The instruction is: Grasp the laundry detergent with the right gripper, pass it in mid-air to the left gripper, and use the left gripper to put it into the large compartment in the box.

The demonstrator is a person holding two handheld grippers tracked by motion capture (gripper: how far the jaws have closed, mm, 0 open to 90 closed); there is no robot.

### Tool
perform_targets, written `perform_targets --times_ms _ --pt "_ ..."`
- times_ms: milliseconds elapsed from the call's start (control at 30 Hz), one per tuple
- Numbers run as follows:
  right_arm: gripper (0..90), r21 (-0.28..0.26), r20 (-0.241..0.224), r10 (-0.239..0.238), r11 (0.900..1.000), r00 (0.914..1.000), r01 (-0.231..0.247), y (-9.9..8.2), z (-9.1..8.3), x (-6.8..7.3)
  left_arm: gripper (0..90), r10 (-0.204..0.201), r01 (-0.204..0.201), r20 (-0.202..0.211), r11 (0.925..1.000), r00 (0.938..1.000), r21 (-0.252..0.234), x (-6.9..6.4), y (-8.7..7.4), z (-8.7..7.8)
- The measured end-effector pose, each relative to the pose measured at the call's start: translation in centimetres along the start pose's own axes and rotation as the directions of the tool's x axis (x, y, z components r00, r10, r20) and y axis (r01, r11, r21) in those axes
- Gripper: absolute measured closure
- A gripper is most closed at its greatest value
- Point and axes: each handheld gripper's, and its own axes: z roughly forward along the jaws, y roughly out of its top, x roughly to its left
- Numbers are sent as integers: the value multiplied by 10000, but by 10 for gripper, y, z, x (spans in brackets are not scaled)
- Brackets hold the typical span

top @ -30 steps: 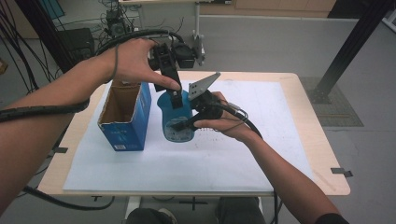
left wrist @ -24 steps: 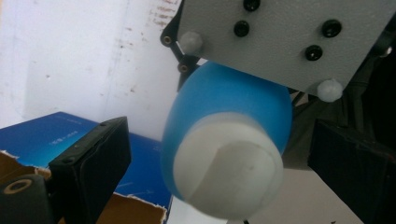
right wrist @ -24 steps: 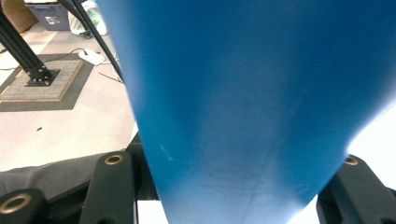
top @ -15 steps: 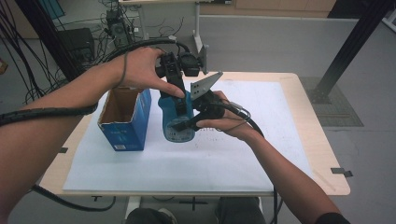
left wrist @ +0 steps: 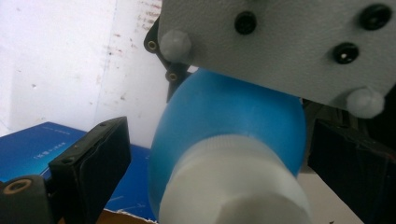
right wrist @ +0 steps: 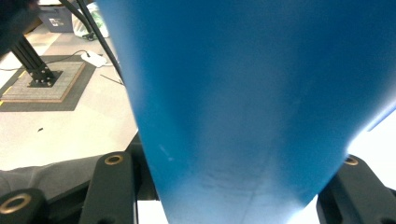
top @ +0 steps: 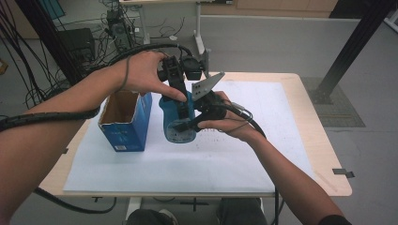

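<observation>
Clamping the blue bottle (top: 177, 123) mid-tabletop, our right gripper (top: 190, 125) could slip as the spread left gripper (top: 180, 101) twists its white cap (left wrist: 233, 186).

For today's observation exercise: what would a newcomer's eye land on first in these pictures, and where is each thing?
The blue bottle at the middle of the white mat, clamped by the right claw. The left claw comes from above, its jaws open on either side of the bottle's white cap, not touching it. To the bottle's left in the high view stands an open blue box.
</observation>
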Motion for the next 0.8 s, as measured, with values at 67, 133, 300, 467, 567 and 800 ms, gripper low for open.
perform_targets --times_ms 67,133,300,467,567,800 --pt "439 32 4 56 10000 10000 -56 0 0 0 66 -14 14 -9 10000 10000 3 0 0 0" --pt "439 -13 -14 -1 10000 10000 1 0 0 0 66 12 -12 -28 10000 10000 -12 0 0 0" --pt "439 -6 -6 42 10000 10000 -42 0 0 0 67 -12 12 -16 10000 10000 -5 0 0 2" --pt "439 -65 38 -48 10000 10000 49 0 -1 -1 68 -5 5 4 10000 10000 4 0 -1 3" --pt "439 -107 104 -85 9999 9999 86 0 -2 -1 68 14 -14 -20 10000 10000 5 0 0 3" --pt "439 -53 93 -150 9999 9998 150 2 -2 0 68 -1 1 -35 10000 10000 -26 -2 0 3"
